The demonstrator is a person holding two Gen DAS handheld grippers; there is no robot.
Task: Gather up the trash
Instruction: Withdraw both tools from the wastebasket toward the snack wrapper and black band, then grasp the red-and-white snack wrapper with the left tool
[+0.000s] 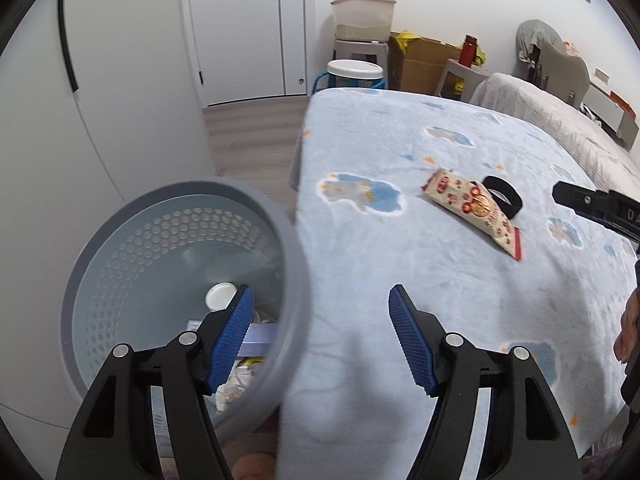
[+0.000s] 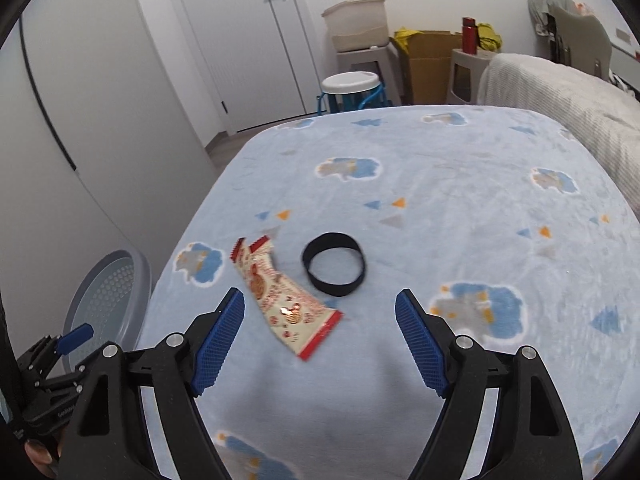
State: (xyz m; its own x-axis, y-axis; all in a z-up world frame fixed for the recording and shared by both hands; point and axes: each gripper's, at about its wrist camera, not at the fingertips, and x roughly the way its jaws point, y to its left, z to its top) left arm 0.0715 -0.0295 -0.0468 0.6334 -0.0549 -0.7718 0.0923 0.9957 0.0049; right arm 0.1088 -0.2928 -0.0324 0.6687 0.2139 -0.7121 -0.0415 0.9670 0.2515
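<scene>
A cream and red snack wrapper lies flat on the light blue blanket, with a black band ring just beside it. My right gripper hovers open over the wrapper's near end, nothing between its fingers; its tip shows in the left wrist view. A grey perforated bin stands by the bed's left edge, holding a white lid and crumpled paper. My left gripper is open and empty, straddling the bin rim.
A white wardrobe and door stand at left and back. A white-topped stool, cardboard box and storage tub are beyond the bed's far end. Grey bedding lies at right. A strip of floor runs beside the bed.
</scene>
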